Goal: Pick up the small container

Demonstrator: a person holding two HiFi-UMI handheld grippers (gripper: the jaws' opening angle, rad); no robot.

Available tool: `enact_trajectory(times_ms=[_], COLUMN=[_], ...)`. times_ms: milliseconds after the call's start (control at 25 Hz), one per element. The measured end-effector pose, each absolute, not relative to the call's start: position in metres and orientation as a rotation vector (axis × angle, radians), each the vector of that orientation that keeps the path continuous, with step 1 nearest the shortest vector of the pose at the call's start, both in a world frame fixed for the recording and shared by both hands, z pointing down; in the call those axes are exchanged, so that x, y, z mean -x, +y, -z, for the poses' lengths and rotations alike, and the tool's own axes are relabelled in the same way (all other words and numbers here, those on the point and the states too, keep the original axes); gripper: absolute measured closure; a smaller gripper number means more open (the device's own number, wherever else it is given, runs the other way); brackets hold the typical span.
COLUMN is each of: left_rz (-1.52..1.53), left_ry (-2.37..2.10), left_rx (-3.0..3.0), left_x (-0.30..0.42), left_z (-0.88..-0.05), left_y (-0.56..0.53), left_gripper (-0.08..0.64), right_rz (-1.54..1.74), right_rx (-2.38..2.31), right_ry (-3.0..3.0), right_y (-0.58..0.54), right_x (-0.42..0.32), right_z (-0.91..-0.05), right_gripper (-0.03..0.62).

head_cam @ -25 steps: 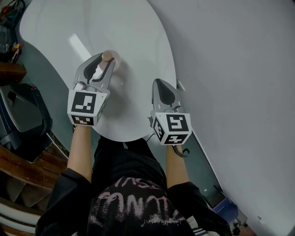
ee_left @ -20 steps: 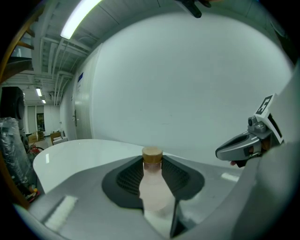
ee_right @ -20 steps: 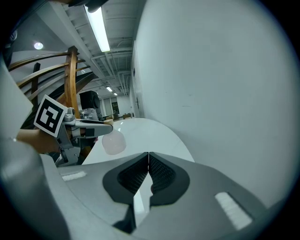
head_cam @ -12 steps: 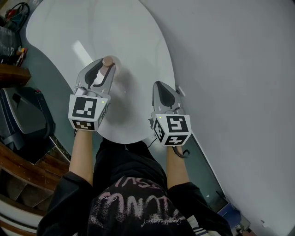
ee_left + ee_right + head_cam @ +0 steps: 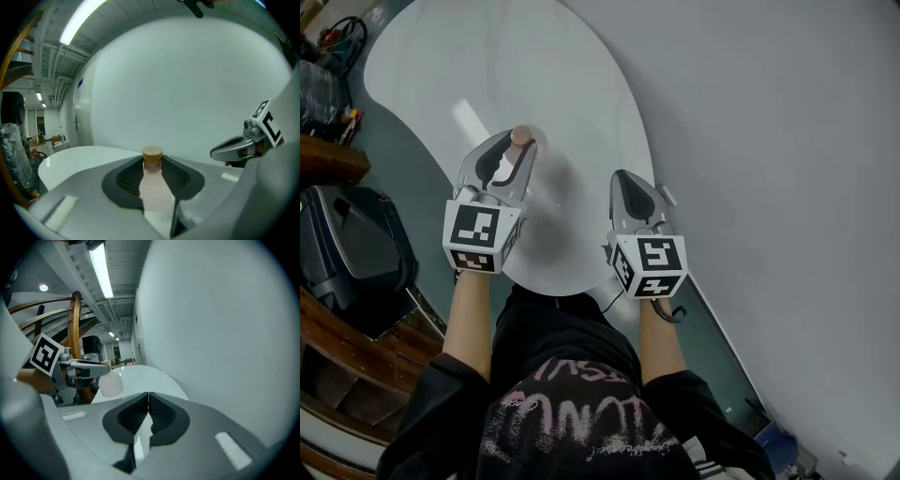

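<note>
A small pale pink bottle with a cork stopper (image 5: 152,180) is the container; my left gripper (image 5: 152,176) is shut on its neck. In the head view its cork top (image 5: 521,136) shows between the left gripper's (image 5: 517,145) fingertips, above the white table (image 5: 487,66). The right gripper view shows the rounded body of the bottle (image 5: 111,384) hanging below the left gripper, clear of the tabletop. My right gripper (image 5: 628,183) hovers over the table's near right edge, shut with nothing in it; its ribbed pads (image 5: 159,414) meet at the tip (image 5: 148,395).
The white oval table (image 5: 140,376) runs beside a plain white wall (image 5: 769,141). Dark chairs and wooden furniture (image 5: 347,244) stand left of the table on the floor. The person's legs and dark shirt (image 5: 562,412) fill the bottom of the head view.
Both grippers have kept their pose relative to each other; the view has shifted, so the table slides up-left slightly. The left gripper stays closed on the bottle.
</note>
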State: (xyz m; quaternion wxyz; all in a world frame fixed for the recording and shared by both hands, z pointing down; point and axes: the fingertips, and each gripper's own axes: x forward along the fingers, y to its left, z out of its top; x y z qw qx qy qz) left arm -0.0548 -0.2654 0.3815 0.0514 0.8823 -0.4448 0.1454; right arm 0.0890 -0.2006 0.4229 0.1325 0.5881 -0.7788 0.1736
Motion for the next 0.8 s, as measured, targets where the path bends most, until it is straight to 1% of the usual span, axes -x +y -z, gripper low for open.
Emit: enact_trajectory(times_ms=[800], left_rz=[-0.433], left_ry=[-1.382], left_rx=[-2.689], left_x=[0.068], left_z=[-0.365], left_y=[-0.236], left_gripper=[0.435], right_rz=[-0.453], right_rx=[-1.694], right_ry=[-2.329], right_y=[-0.200], right_x=[-0.072], right_z=[-0.400], right_gripper=[0.581])
